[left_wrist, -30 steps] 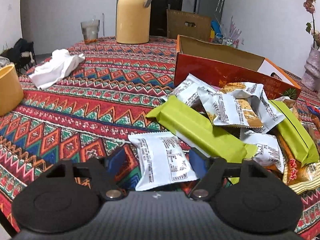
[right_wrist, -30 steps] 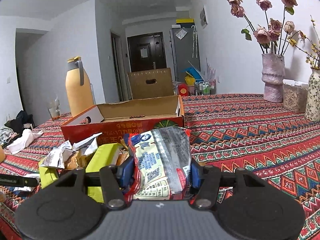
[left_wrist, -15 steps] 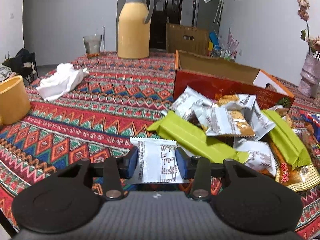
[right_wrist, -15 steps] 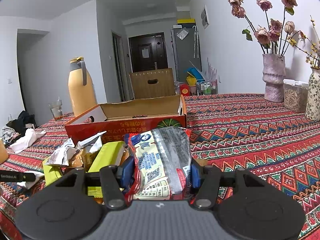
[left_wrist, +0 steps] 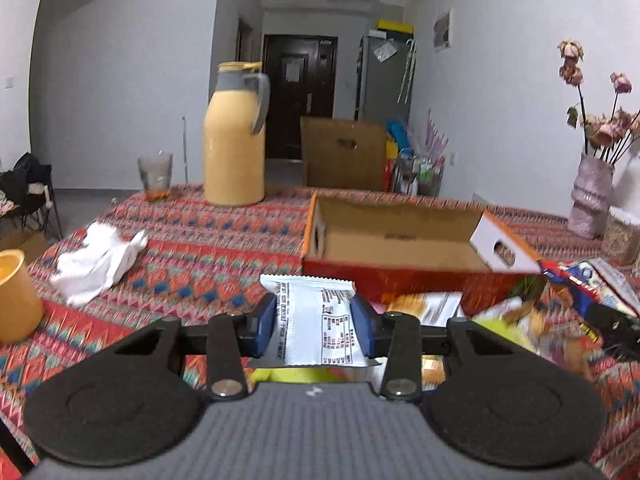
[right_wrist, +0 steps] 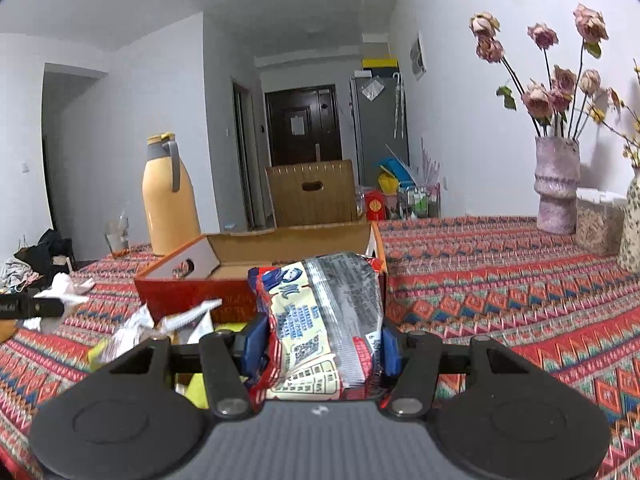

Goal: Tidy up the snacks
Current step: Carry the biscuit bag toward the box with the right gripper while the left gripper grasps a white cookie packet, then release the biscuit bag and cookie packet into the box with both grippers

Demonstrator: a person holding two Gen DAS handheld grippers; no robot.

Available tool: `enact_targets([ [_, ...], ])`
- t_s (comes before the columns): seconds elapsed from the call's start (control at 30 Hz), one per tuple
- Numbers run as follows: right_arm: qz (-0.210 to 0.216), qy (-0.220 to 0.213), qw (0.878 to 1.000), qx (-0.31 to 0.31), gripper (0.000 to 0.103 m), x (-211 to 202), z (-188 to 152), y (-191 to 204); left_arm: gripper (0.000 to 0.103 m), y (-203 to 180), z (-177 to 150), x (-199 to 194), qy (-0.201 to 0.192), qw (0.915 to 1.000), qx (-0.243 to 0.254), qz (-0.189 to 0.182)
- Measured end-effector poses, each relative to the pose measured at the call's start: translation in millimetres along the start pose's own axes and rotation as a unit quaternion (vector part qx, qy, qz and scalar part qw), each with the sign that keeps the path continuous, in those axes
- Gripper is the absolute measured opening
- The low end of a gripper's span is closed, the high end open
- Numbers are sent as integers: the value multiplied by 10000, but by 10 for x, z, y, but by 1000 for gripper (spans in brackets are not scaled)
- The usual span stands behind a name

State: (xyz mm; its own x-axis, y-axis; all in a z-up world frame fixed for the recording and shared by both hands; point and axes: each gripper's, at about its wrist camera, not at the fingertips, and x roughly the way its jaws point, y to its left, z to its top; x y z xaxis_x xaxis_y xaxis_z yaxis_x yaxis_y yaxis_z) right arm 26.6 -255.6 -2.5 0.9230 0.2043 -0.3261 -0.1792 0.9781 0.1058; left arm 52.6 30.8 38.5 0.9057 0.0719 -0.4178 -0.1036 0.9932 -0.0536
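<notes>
White packet [left_wrist: 316, 322] clamped in left claw [left_wrist: 314, 326], red box [left_wrist: 394, 248] beyond

Ahead of me a yellow jug [left_wrist: 235, 148] stands beside a glass [left_wrist: 155, 176]; a white cloth [left_wrist: 98, 258] lies nearer, a vase [right_wrist: 557, 184] far right.

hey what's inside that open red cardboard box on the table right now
The red cardboard box shows only bare brown floor and inner walls in the left wrist view. Its near wall hides the front strip of the floor. In the right wrist view the red and white snack pack covers part of the interior.
</notes>
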Motion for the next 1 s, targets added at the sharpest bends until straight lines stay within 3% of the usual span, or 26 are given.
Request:
enact_targets([
  [0.27,0,-187,9998,-92,55,385,364,37,41,-213,437,432,-15,9999,-24,-166],
  [0.57,73,85,9999,-16,55,1126,771,29,42,-426,782,985,56,9998,-17,-198],
  [1.0,15,499,9987,94,55,1946,769,39,42,-477,804,1747,283,9993,-182,-144],
])
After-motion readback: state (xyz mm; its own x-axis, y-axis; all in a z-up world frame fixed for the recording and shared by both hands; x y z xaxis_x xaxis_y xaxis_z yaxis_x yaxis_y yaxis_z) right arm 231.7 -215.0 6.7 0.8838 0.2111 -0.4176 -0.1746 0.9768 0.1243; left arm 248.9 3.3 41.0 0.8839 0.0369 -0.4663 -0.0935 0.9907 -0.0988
